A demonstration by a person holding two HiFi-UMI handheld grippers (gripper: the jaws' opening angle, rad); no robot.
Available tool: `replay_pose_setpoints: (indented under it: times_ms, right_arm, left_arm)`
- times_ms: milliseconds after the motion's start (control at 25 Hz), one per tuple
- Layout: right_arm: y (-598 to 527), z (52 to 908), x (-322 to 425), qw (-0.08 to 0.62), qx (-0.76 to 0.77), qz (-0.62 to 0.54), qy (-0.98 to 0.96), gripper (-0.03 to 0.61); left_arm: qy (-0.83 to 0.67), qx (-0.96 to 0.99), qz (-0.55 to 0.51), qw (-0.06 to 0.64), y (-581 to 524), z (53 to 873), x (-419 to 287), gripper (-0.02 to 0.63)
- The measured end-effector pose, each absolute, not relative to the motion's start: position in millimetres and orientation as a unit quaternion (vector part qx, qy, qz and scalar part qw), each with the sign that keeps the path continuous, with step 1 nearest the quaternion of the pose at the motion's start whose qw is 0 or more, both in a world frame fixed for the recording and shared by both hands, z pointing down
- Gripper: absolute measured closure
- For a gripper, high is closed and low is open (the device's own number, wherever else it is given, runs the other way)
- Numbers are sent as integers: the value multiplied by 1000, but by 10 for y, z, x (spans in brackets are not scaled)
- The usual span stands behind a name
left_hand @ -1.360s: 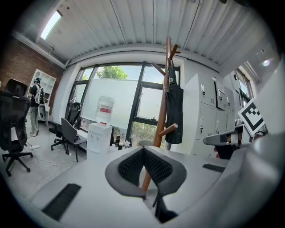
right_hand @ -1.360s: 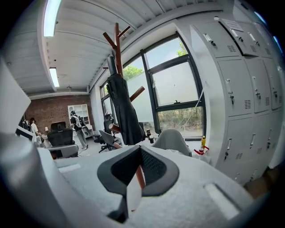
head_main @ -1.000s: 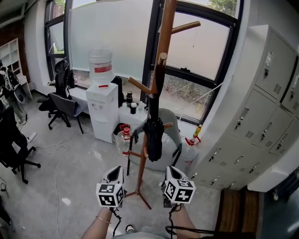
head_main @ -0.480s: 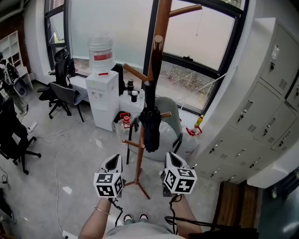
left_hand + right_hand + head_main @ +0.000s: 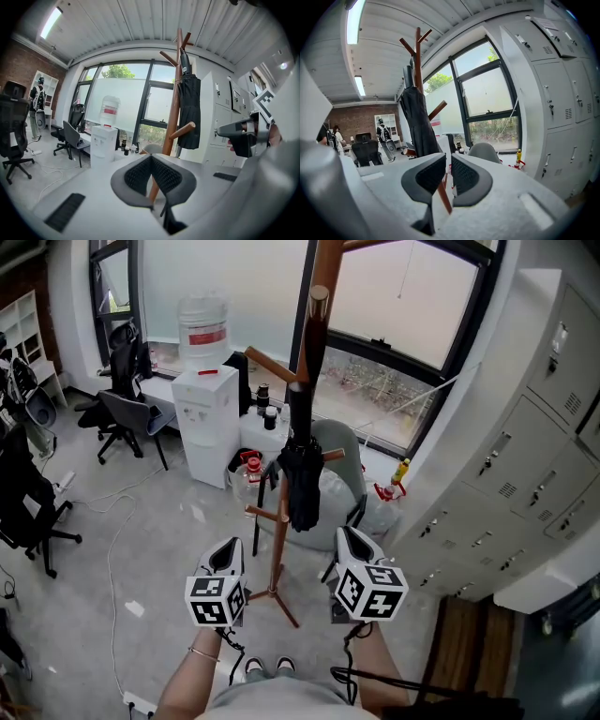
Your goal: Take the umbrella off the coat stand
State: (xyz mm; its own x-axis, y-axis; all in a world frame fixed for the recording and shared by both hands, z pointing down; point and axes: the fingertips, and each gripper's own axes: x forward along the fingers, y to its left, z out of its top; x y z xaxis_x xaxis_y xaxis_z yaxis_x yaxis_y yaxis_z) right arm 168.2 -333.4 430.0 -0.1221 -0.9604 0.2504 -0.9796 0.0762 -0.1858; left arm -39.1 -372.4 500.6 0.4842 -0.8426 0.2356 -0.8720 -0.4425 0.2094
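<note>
A black folded umbrella [image 5: 302, 479] hangs upright from a peg of the wooden coat stand [image 5: 319, 334], close against its pole. My left gripper [image 5: 228, 551] is held low, to the left of the stand's base, with its jaws shut and empty. My right gripper [image 5: 352, 538] is at the same height on the right, jaws almost together and empty. Both are well short of the umbrella. In the left gripper view the umbrella [image 5: 189, 110] hangs right of the pole [image 5: 174, 108], beyond my left gripper [image 5: 151, 161]. In the right gripper view the umbrella [image 5: 419, 122] rises left of my right gripper [image 5: 448, 164].
A white water dispenser [image 5: 204, 423] stands behind the stand on the left, with a grey seat [image 5: 336, 486] behind the stand's legs. Grey lockers [image 5: 525, 474] line the right wall. Office chairs [image 5: 131, 432] stand at the far left, by the window.
My right gripper has risen a little in the head view. The left one has stayed about where it was. The stand and umbrella now sit slightly higher in the picture.
</note>
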Motion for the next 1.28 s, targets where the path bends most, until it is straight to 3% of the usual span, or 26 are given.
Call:
replay_pose_setpoints:
  times_ms: [440, 1280]
  right_arm:
    - [-3370, 3969, 1520, 17, 630, 127, -766, 532]
    - [-3689, 3616, 1009, 10, 574, 67, -816, 374]
  left_arm:
    - [-516, 839, 41, 165, -3719, 5073, -425, 613]
    - [-576, 801, 26, 161, -3754, 5006, -981, 614]
